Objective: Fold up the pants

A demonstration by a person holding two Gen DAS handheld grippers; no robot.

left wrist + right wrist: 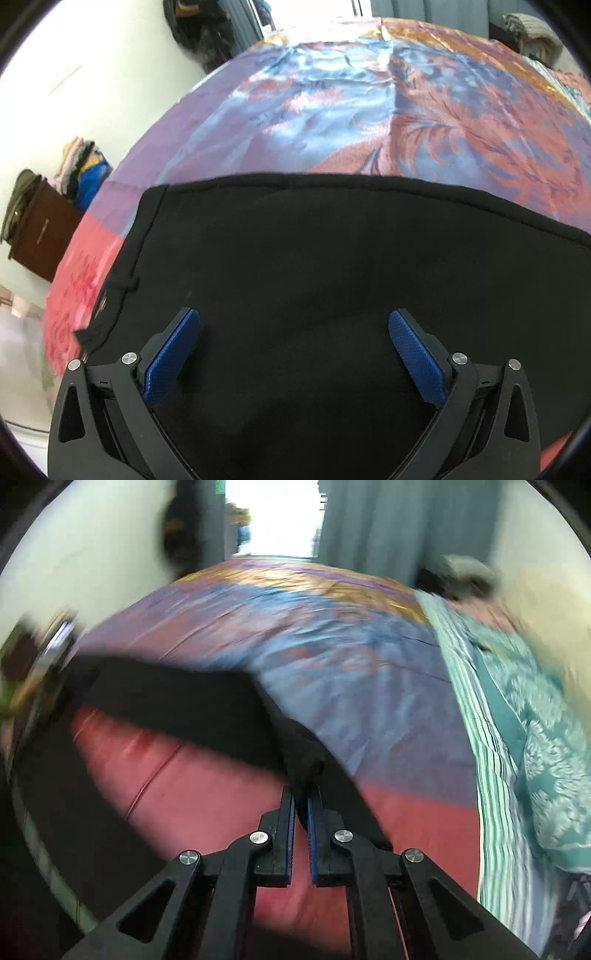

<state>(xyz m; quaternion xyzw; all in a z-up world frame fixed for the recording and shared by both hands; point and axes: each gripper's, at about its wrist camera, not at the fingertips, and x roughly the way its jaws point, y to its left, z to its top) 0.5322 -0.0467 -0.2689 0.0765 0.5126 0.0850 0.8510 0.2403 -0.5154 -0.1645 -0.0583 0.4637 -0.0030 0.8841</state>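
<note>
While the left gripper (pixel 294 334) is hovering spread wide over the black pants (pixel 332 258), the right gripper (pixel 301 805) is pinching their edge, cloth trailing leftward.

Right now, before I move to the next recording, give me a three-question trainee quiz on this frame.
1. True or false: the left gripper is clamped on the black fabric pants.
2. Which gripper pinches the pants? A) left B) right C) neither
3. Fill in: the pants lie on a multicoloured patterned ____.

Key: 1. False; its blue pads stand wide apart. 2. B; the right gripper is shut on a fold of pants. 3. Bedspread.
</note>
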